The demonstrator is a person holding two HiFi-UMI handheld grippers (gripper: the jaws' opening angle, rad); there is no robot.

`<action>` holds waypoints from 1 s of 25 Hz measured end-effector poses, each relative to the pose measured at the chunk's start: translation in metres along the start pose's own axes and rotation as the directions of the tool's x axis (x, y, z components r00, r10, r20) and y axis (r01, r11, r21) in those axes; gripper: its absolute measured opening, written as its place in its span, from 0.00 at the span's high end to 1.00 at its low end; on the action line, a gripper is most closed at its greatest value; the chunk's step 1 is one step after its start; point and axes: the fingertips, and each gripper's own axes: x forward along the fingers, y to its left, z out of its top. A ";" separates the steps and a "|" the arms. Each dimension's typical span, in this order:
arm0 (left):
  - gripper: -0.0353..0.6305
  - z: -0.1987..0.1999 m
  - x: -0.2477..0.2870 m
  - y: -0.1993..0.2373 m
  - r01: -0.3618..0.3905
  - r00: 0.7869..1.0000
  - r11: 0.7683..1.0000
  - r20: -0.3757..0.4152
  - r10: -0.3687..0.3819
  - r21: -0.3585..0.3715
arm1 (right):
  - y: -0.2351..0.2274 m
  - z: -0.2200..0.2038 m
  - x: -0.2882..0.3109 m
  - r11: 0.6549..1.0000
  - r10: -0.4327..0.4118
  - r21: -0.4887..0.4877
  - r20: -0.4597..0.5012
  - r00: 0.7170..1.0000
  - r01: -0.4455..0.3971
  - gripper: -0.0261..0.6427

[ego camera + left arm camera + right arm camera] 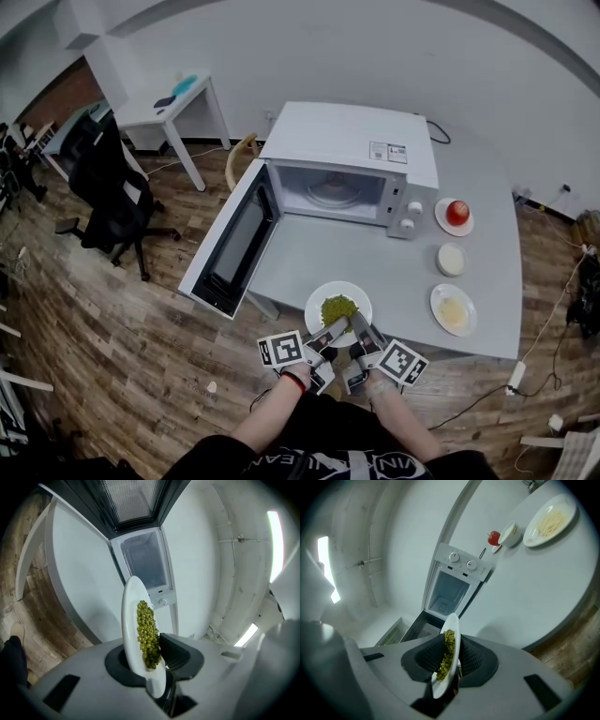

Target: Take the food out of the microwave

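**Head view.** White microwave oven [352, 150] at 12 o'clock on the grey counter [487, 253]. Its door [232, 246] is swung open toward 9 o'clock, and the cavity shows only a round turntable [333, 194]. The round white plate of green peas [338, 306] is out of the oven, at the counter's near edge, 6 o'clock from the cavity. Left hand-held gripper [330, 331] bites the rim at the plate's 7 o'clock, right hand-held gripper [362, 330] at its 5 o'clock. Cannot tell whether the plate rests on the counter or hangs just above it. From 1 to 3 o'clock of the plate, all apart from it: small plate with a red fruit [457, 215], small white bowl [451, 260], plate of pale noodles [453, 310].

**Left gripper view.** Jaws partly closed and clamped on the plate's rim, one pad on the pea side, one on the underside. The plate runs straight ahead at 12 o'clock, open oven beyond it.

**Right gripper view.** Same grip: ribbed pads pinch the rim from both faces, the narrow gap filled by the plate. Plate ahead at 12 o'clock.

**Judgement.** Both hands are equally near and share the load. Setting down calls for lowering together, plate level, onto the bare counter beneath.
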 end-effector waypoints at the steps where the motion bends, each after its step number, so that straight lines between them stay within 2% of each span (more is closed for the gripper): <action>1: 0.81 -0.002 -0.002 0.000 -0.003 1.000 1.000 -0.001 0.003 -0.002 | 0.000 -0.002 -0.002 1.000 -0.001 0.002 -0.003 1.000 0.001 0.83; 13: 0.81 -0.008 -0.013 0.000 -0.006 1.000 1.000 -0.009 0.006 -0.009 | 0.002 -0.013 -0.008 1.000 0.001 0.002 0.006 1.000 -0.001 0.83; 25: 0.81 -0.027 -0.046 -0.008 -0.009 0.999 1.000 -0.036 0.008 -0.024 | 0.015 -0.042 -0.030 1.000 -0.019 0.006 0.011 1.000 0.019 0.83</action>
